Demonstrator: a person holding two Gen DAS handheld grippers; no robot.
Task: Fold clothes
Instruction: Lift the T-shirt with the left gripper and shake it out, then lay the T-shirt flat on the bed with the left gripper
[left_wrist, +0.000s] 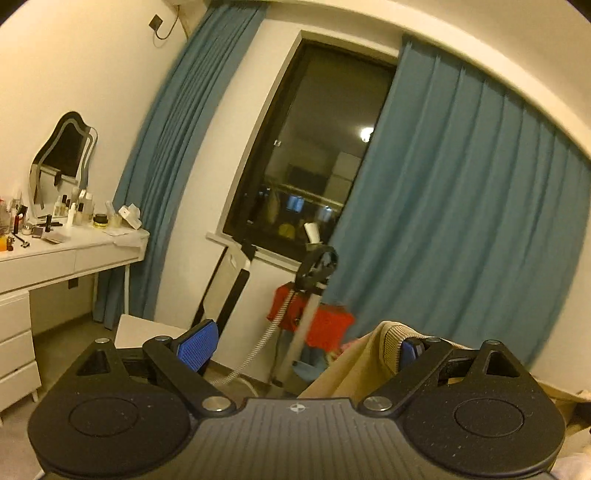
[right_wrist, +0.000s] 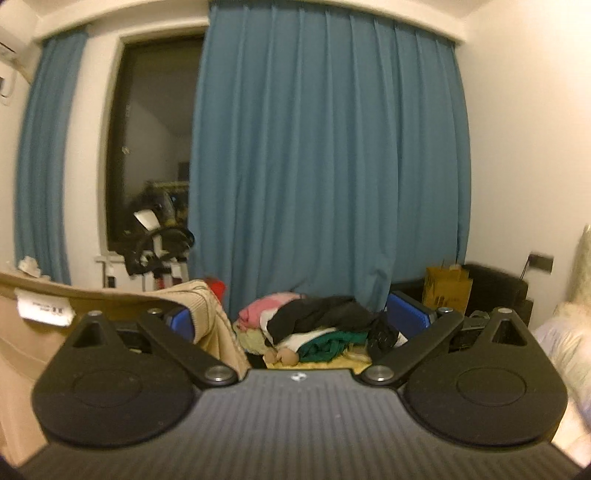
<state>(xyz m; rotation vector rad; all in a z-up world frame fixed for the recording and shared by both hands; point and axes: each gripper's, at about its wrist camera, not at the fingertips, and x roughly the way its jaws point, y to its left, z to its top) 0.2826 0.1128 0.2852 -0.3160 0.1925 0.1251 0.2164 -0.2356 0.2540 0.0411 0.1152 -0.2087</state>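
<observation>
left wrist – level, faces window (left_wrist: 306, 147), far | right wrist – faces blue curtain (right_wrist: 325, 155) | shared – window, curtain, beige garment (left_wrist: 354, 373)

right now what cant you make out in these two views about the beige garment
- Beige garment: the left wrist view shows only a ribbed edge; the gripper body hides the rest.
- White label: print too small and blurred in the right wrist view.
- Garment's lower part: cut off by the right wrist view's left edge.
</observation>
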